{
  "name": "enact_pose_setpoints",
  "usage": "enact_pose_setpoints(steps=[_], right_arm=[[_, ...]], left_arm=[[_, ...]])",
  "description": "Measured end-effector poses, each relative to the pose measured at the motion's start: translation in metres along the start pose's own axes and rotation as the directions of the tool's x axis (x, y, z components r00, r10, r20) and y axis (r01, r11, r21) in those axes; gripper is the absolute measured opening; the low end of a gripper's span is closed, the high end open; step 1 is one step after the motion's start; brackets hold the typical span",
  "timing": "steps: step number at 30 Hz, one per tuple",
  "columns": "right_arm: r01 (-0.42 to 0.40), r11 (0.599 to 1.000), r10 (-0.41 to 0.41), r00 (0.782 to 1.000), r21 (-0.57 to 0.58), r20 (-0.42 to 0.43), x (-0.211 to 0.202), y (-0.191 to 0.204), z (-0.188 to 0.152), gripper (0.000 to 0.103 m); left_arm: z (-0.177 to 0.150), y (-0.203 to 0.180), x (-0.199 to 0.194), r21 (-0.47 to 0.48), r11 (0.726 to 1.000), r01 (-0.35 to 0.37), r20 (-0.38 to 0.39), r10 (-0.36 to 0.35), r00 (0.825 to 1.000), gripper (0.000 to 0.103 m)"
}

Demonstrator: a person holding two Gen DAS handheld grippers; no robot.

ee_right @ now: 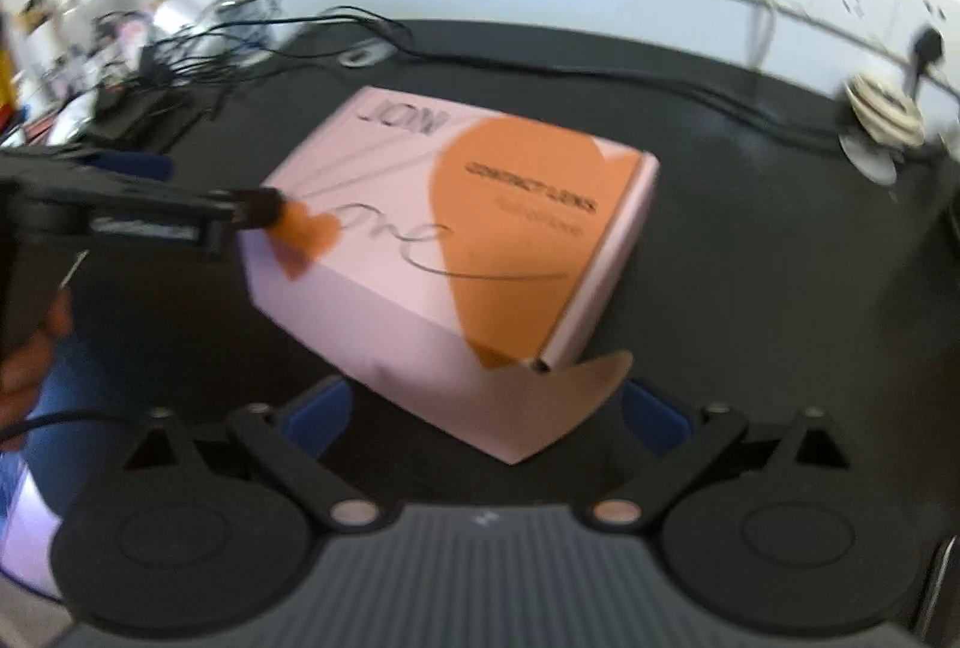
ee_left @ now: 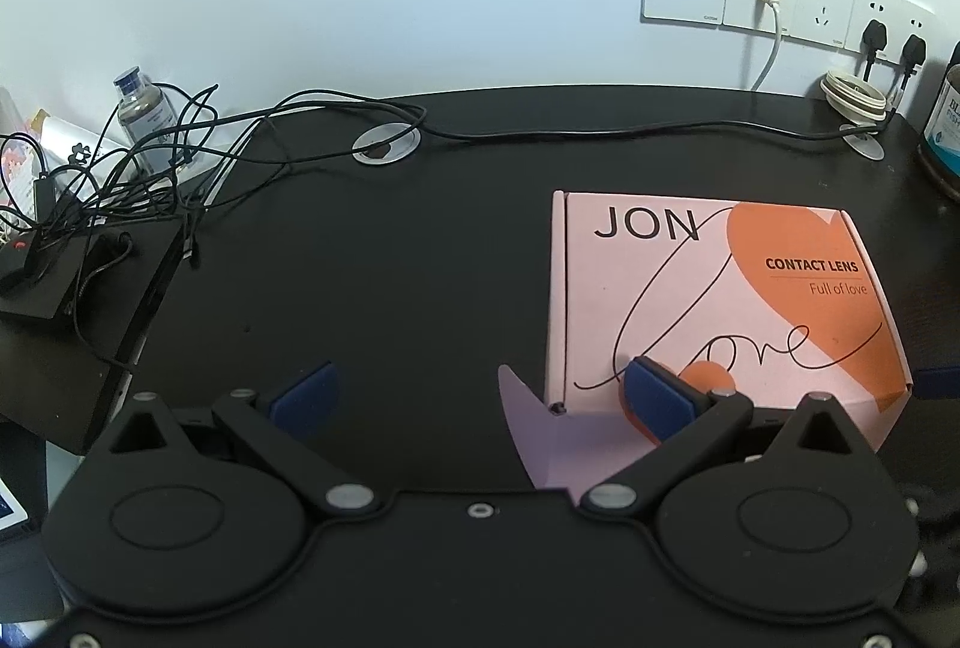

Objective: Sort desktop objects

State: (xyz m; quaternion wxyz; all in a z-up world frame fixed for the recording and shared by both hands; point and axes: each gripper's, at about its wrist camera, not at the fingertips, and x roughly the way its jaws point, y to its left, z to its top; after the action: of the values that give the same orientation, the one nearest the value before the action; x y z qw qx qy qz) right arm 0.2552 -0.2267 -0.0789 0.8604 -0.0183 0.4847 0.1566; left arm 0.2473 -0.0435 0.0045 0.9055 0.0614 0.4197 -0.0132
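On dark desk, left wrist view: pink-and-orange contact lens box lying flat at right, side flap splayed out. Left gripper spread wide, nothing held; right finger pad over box's near corner. Tangled cables and bottle far left.

Right wrist view, blurred: same box ahead, near edge between parted pads of right gripper, not clamped. Left gripper's finger at box's left corner.
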Motion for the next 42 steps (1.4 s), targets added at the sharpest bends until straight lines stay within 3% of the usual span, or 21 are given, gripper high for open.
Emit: enact_pose_setpoints(steps=[5, 12, 31, 42], right_arm=[[0.035, 0.993, -0.039, 0.999, 0.112, 0.035, 0.003, -0.013, 0.005, 0.098], [0.019, 0.967, -0.033, 0.998, 0.256, 0.049, 0.006, -0.031, 0.008, 0.097], [0.031, 0.986, -0.043, 0.997, 0.166, 0.069, 0.02, -0.023, 0.033, 0.098], [0.051, 0.958, -0.065, 0.997, 0.282, 0.041, 0.016, -0.031, 0.033, 0.099]], left_arm=[[0.001, 0.0, 0.0, -0.002, 1.0, 0.001, 0.0, -0.001, 1.0, 0.103], [0.008, -0.005, 0.007, -0.008, 1.0, 0.012, 0.004, -0.012, 1.0, 0.103], [0.032, -0.016, 0.025, 0.0, 1.0, -0.001, 0.02, 0.001, 1.0, 0.103], [0.037, -0.015, 0.027, 0.007, 1.0, -0.001, -0.004, 0.001, 1.0, 0.103]])
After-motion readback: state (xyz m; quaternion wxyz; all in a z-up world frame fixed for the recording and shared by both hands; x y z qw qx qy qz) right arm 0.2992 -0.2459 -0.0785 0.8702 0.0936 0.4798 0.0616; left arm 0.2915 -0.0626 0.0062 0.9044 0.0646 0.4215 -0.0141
